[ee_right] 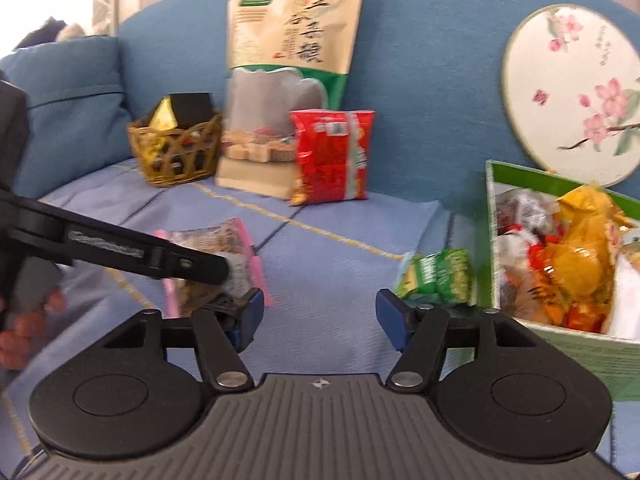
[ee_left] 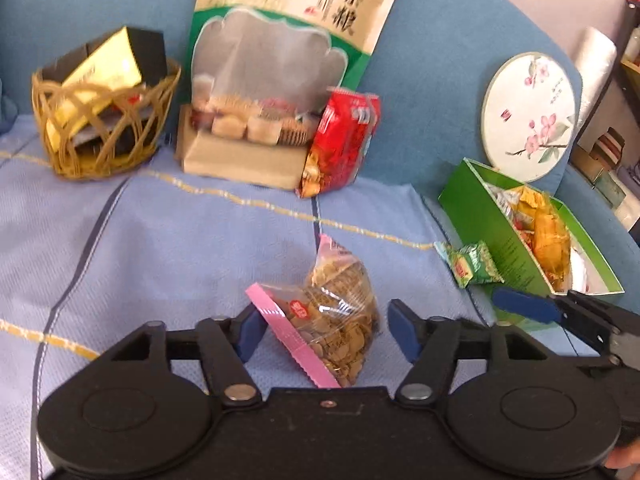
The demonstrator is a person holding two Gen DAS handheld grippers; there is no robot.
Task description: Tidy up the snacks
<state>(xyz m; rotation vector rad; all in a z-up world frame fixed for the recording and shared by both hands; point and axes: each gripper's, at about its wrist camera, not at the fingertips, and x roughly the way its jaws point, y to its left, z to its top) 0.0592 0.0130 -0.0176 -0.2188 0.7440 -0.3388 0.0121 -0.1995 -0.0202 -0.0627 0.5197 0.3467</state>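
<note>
While the seed packet (ee_left: 336,320) lies loose on the sofa seat (ee_left: 160,240) between the left gripper's (ee_left: 326,330) released jaws, a green candy (ee_right: 438,276) also waits beside the half-filled green box (ee_right: 490,220); right gripper (ee_right: 320,314) gapes empty.

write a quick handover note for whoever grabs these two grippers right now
Left gripper: open, the seed bag lying between its fingers, not pinched.
Right gripper: open and empty, near the green candy packet.
Green box at the right already holds mixed snacks; wicker basket at the back left holds boxes.
Left to do: seed bag and green candy packet are loose on the blue cover; red packet and big grain pouch lean on the backrest.
</note>
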